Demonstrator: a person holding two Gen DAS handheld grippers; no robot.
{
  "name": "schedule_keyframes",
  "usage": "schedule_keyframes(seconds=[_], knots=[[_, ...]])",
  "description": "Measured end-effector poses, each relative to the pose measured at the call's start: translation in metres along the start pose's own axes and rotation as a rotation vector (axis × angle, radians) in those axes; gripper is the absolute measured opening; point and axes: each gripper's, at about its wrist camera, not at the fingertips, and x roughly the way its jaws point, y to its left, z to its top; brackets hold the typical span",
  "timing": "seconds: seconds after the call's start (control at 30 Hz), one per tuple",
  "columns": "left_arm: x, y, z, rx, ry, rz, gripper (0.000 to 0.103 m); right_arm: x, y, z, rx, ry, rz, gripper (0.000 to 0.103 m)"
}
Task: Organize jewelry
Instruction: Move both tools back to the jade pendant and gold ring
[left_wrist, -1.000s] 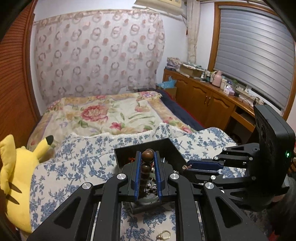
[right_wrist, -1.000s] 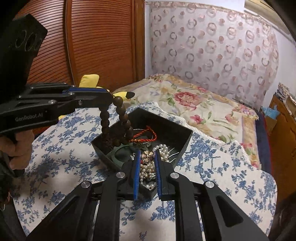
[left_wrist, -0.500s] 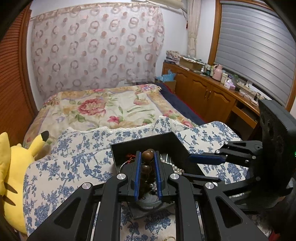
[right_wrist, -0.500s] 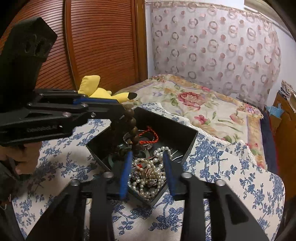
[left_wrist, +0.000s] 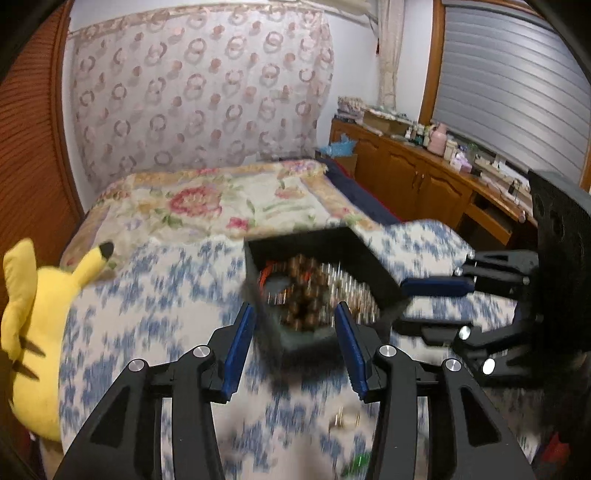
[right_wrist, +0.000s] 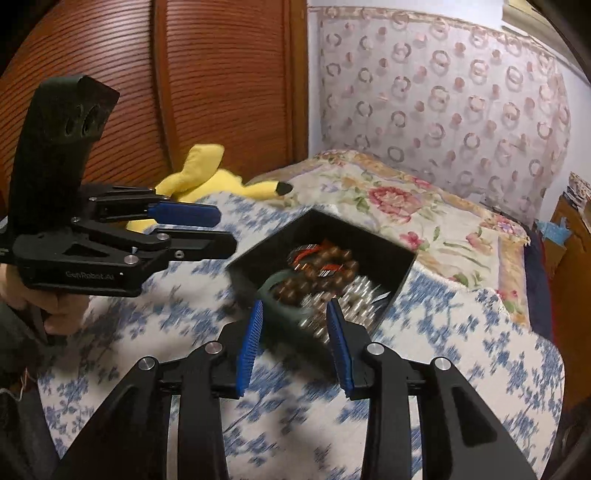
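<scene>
A black open box (left_wrist: 373, 266) (right_wrist: 391, 258) sits on a blue-flowered cloth (left_wrist: 155, 317) (right_wrist: 443, 354). In it lie a brown wooden bead bracelet (left_wrist: 304, 295) (right_wrist: 314, 273), pearls (right_wrist: 354, 295), a red cord (right_wrist: 325, 245) and a green bangle (right_wrist: 277, 295). My left gripper (left_wrist: 293, 321) is open and empty just in front of the box; it also shows at the left of the right wrist view (right_wrist: 218, 230). My right gripper (right_wrist: 293, 317) is open and empty at the box's near edge; it also shows at the right of the left wrist view (left_wrist: 437, 288). Both views are motion-blurred.
A small ring (left_wrist: 347, 419) and a green item (left_wrist: 356, 461) lie on the cloth near my left gripper. A yellow plush toy (left_wrist: 33, 317) (right_wrist: 207, 177) sits at the cloth's left. A floral bed (left_wrist: 221, 199), a wooden cabinet (left_wrist: 424, 181) and a wooden wardrobe (right_wrist: 184, 81) surround the work area.
My left gripper opened and the brown bead bracelet dropped into the box. My right gripper opened wider and let go of the pearls. Both grippers drew back from the box.
</scene>
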Motion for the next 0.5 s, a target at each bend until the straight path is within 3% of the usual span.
schedule_keyframes(seconds=[0.23,0.5], knots=[[0.0,-0.009,-0.054,0.014,0.118,-0.027,0.043,0.001,0.017,-0.027,0.001,0.05,0.009,0.038],[0.001,-0.033,-0.082,0.075,0.195,-0.124,0.043,-0.005,0.008,-0.043,0.04,0.079,-0.024,0.038]])
